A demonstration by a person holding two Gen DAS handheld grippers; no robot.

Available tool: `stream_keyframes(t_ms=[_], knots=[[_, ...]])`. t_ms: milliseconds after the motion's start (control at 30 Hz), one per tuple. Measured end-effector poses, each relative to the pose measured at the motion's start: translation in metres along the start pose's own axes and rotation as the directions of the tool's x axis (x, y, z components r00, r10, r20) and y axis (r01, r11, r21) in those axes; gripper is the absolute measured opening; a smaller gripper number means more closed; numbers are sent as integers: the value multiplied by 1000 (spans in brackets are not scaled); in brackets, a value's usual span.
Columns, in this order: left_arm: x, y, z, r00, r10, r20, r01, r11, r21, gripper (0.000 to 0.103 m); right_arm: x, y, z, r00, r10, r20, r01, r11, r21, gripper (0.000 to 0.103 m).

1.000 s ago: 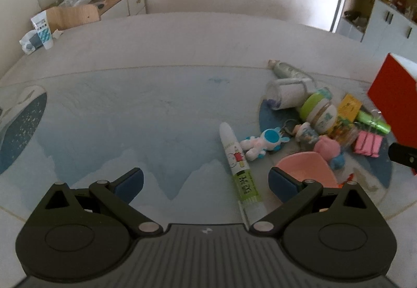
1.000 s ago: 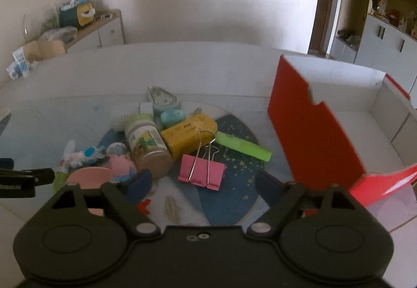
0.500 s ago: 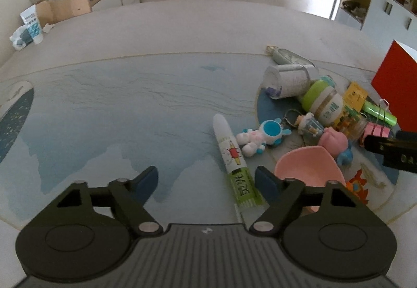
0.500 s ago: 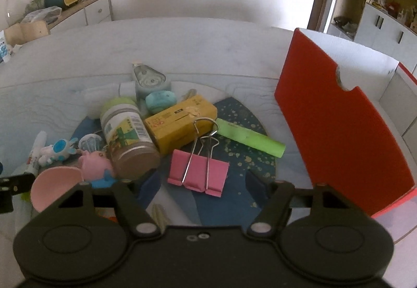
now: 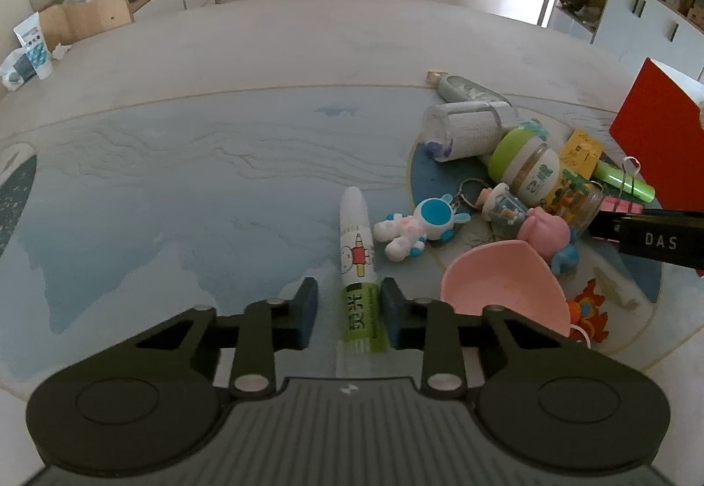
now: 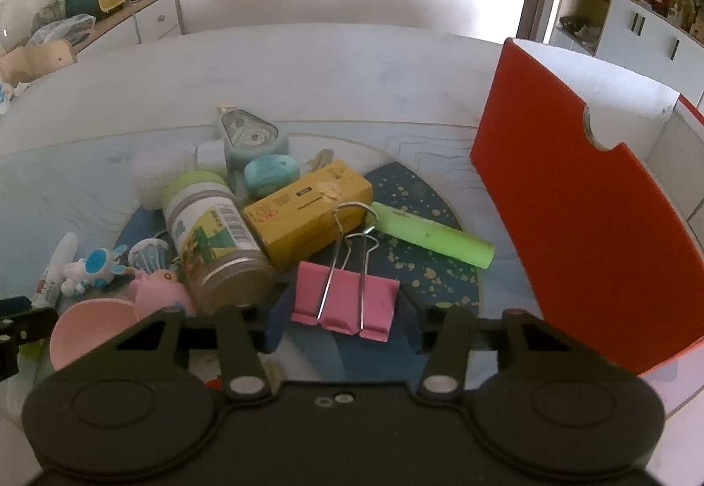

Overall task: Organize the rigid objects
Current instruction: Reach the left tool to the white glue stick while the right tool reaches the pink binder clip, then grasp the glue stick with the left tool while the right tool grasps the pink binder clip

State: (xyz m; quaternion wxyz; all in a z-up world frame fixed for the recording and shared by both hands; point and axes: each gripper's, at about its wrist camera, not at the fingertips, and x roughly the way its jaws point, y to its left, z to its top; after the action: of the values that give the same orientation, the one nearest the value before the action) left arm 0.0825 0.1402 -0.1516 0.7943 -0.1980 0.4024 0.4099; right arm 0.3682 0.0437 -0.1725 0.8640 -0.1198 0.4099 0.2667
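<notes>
Whereas a second ago both claws stood wide apart above the clutter, each now brackets one item, so two pickups look imminent. Largest first: the bench (image 5: 246, 98) carries everything, and the red box (image 6: 585, 195), the likely destination, stands open at its right edge, well apart from the left-hand items. The right claw (image 6: 342, 325) has narrowed around the pink binder clip (image 6: 345, 303); its pads sit just beside the clip's body, and contact cannot be confirmed. The left claw (image 5: 344, 316) has narrowed further, from a wide gape to a slot around the green end of the glue tube (image 5: 358, 266), which lies flat on the bench with its white tip pointing away; the right pad seems to touch the label while a thin gap remains on the left, so neither claw is judged clamped. Compared with the earlier view, both cameras sit lower and nearer, and the pink bowl (image 5: 501, 292) lies just right of the left claw.
</notes>
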Motion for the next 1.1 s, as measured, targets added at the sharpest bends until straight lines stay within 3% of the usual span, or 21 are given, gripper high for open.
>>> stream_keyframes(t_ms=[33,133,167,233,300,833,867,900,1100], knots=[[0,0,0,1000,-1,1,1,1000,1,18,0,-1,0,1000,4,0,-4,1000,-1,48],[0,-2,0,1000,9,5,-9,1000,10,18,-3,-4,-1,1000,14,7,-14,1000,-8,45],[0,-2,0,1000,7,6,-8,1000,7,18,-4,-5,-1,1000,14,10,-14,1000,-8,34],[1,-1,0,1000,8,3,-8,1000,-3,18,-7,-6,0,999,30,13,-30,1000,-4,30],[1,-2,1,1000,19,-1,-19,1000,-8,18,-8,-6,2,999,33,5,-33,999,-20,18],[-6,0,-5,996,87,-11,-88,992,-86,17,-21,-38,-8,993,111,32,-109,992,-63,12],[-7,0,-5,996,90,-9,-90,992,-90,17,-23,-39,-9,993,115,35,-113,992,-63,11],[-8,0,-5,996,88,-6,-88,992,-91,17,-26,-41,-10,991,125,39,-123,991,-61,2],[-13,2,-4,997,81,-2,-81,992,-97,17,-36,-43,-9,988,142,54,-138,988,-67,0]])
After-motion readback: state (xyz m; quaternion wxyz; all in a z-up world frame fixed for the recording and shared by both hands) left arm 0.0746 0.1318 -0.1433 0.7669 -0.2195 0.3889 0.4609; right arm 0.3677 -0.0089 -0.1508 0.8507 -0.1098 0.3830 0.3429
